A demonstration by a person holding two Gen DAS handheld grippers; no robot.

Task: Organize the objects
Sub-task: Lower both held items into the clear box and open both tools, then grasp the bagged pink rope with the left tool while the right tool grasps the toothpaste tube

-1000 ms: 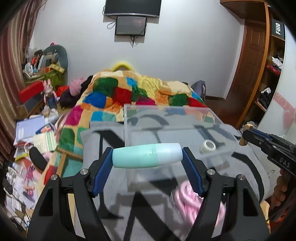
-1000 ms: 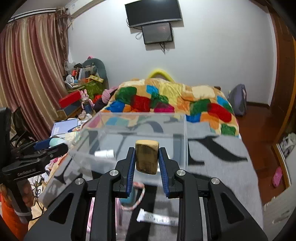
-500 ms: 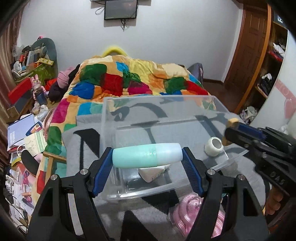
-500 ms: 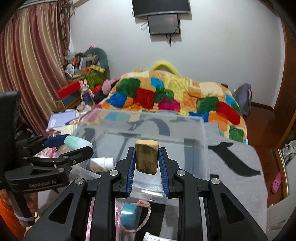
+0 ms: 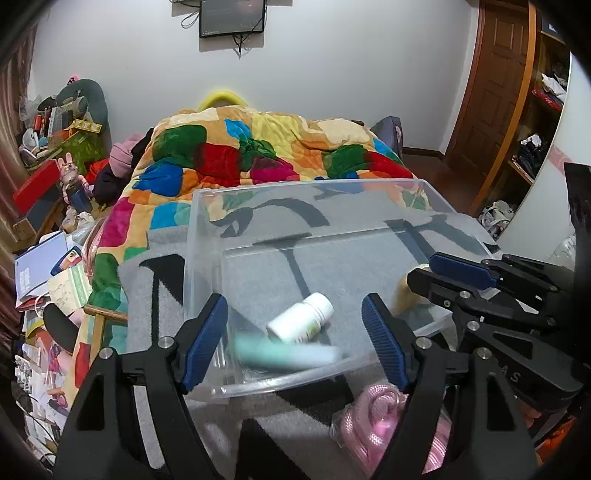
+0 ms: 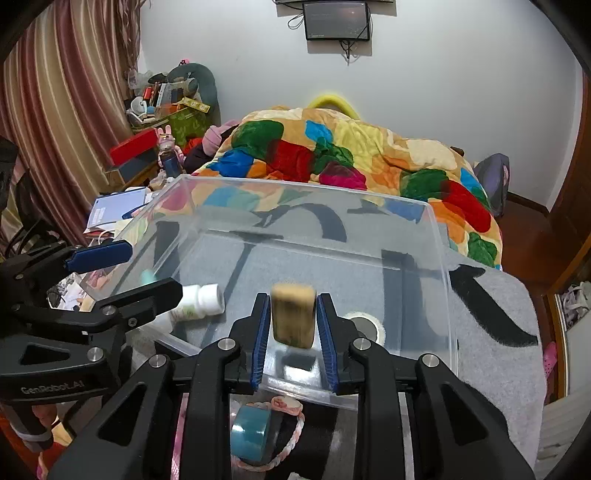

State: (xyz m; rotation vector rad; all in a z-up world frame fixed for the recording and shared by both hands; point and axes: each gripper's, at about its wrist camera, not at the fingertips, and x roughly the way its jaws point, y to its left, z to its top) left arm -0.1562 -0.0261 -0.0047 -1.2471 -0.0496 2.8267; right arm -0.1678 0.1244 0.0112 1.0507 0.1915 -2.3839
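Mint-green bottle (image 5: pixel 286 355), blurred, is seen dropped into the clear bin (image 5: pixel 458 221) beside a white bottle (image 5: pixel 301 322), released by the now-open left gripper (image 5: pixel 295 325). Tan block (image 6: pixel 293 314) is likewise being loosed over the bin by the parting right gripper (image 6: pixel 293 325); both placements are judged nearly done.

Patchwork quilt (image 5: pixel 258 155) on the bed, wall-mounted monitor (image 5: pixel 232 16), wooden door (image 5: pixel 491 92), striped curtain (image 6: pixel 55 122), red box (image 6: pixel 133 146), yellow cushion (image 5: pixel 220 99)

Clear bin (image 6: pixel 439 258) open on top; white bottle (image 5: pixel 301 322) lies inside
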